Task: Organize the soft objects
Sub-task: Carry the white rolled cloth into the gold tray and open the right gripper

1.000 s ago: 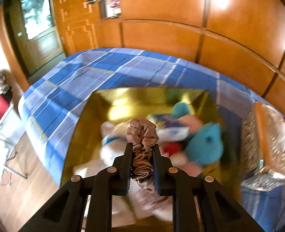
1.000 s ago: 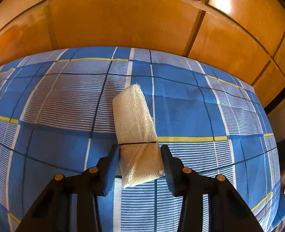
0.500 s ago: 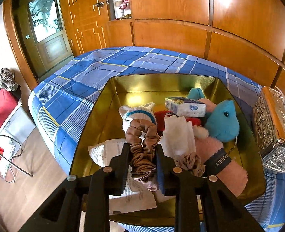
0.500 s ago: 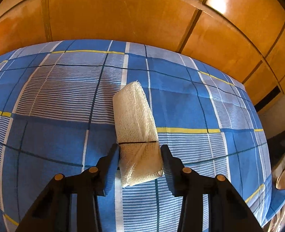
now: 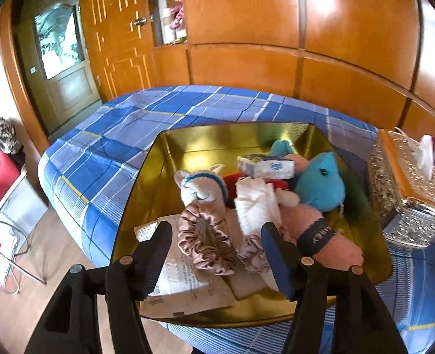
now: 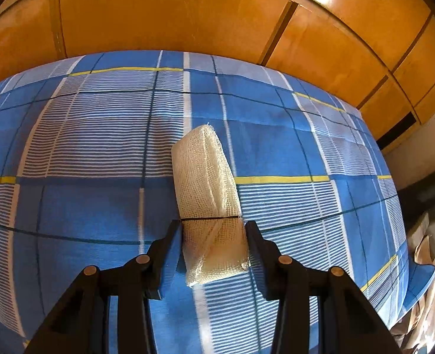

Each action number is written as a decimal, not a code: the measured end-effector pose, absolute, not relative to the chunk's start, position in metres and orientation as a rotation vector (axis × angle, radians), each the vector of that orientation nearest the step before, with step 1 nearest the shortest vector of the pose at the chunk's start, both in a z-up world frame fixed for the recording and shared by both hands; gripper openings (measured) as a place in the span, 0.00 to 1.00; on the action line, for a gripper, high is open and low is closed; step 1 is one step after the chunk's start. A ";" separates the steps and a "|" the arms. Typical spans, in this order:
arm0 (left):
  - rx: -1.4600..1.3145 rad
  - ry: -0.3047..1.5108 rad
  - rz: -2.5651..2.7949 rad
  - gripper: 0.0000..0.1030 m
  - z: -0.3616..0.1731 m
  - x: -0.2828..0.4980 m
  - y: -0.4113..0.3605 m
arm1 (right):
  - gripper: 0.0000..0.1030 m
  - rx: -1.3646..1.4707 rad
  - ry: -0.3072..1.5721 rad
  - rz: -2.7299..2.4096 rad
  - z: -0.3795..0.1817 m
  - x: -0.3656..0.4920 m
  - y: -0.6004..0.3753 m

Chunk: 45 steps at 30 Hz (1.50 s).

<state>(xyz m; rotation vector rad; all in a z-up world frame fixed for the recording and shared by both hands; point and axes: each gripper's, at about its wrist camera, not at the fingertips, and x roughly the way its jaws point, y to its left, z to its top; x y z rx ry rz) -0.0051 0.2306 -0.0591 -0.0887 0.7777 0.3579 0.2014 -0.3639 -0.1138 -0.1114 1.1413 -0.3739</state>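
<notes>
- Left gripper (image 5: 216, 253): jaws have just been opening and stand spread; the scrunchie (image 5: 205, 243) lies free in the gold tray (image 5: 235, 135).
- Lift straight clear, not snagging it.
- Right gripper (image 6: 214, 246): jaws pinch the gauze roll (image 6: 207, 188) above the bed (image 6: 84, 135); carry it gently to the tray.

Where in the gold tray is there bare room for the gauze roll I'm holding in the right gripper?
The gold tray is bare along its far wall and far-left corner, behind the white plush. Its right side is crowded: blue plush, tissue pack, pink plush. Papers and the brown scrunchie fill the near part. The gauze roll sits in the right gripper.
</notes>
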 end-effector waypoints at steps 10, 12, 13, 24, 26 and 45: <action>-0.059 0.737 0.305 0.67 -0.045 -0.022 0.215 | 0.41 -0.108 1.155 -0.279 -0.114 0.200 -0.327; -0.055 0.731 0.298 0.67 -0.043 -0.025 0.213 | 0.41 -0.106 1.158 -0.245 -0.113 0.199 -0.318; -0.054 0.730 0.293 0.67 -0.042 -0.026 0.213 | 0.41 -0.108 1.160 -0.229 -0.112 0.199 -0.314; -0.038 0.712 0.250 0.67 -0.035 -0.040 0.206 | 0.41 -0.146 1.126 -0.133 -0.079 0.218 -0.277; -0.034 0.712 0.240 0.67 -0.035 -0.041 0.205 | 0.41 -0.170 1.122 -0.120 -0.072 0.222 -0.268; -0.041 0.717 0.192 0.67 -0.038 -0.045 0.203 | 0.41 -0.370 0.889 0.017 0.057 0.263 -0.150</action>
